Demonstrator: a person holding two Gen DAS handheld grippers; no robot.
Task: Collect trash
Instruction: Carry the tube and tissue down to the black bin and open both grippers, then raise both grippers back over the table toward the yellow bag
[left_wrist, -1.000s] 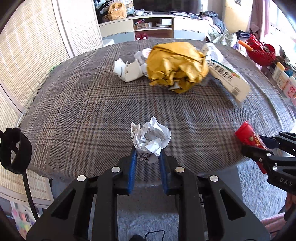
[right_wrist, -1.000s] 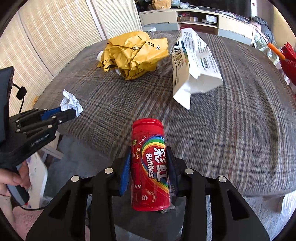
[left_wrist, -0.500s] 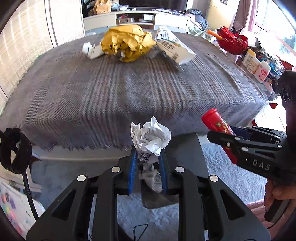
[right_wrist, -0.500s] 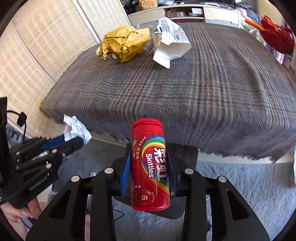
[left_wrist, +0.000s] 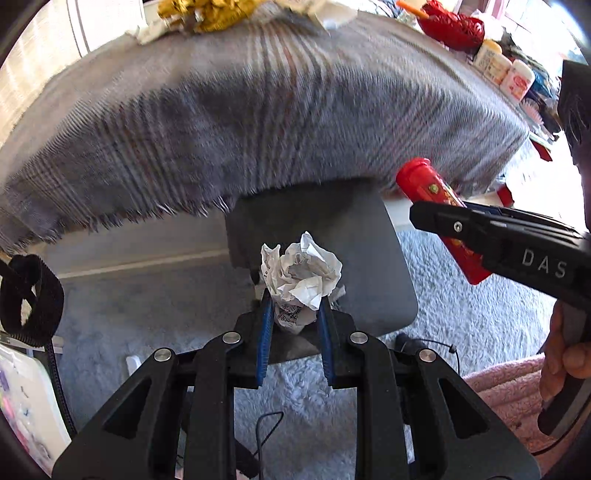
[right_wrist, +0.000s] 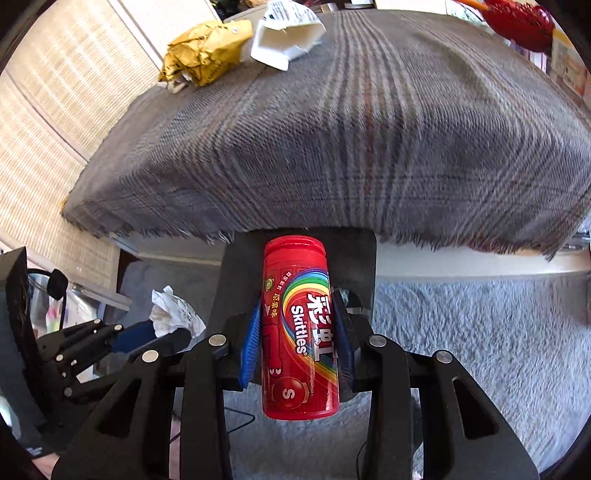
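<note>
Left hand-held gripper: clenching a crumpled white paper ball between its blue pads; the ball is sticking out past the fingertips.
Right hand-held gripper: gripping a red Skittles tube around its middle, tube standing lengthwise between the fingers, cap end forward.
Position of both: hanging off the near edge of the worktop, above a dark grey bin that is sitting on the pale shag carpet partly under the fringed plaid cloth.
Paper ball relative to bin: appearing directly over the bin's opening; height above it cannot be told.
Tube relative to bin: overlapping the bin's dark mouth in the right wrist view.
Progress: two pieces are being carried and look ready to drop; neither is in the bin yet.
Remaining: a crumpled yellow envelope, a white printed package and a small white scrap are lying together at the far side of the worktop, well apart from both grippers.
Judgement: roughly the halfway stage.
</note>
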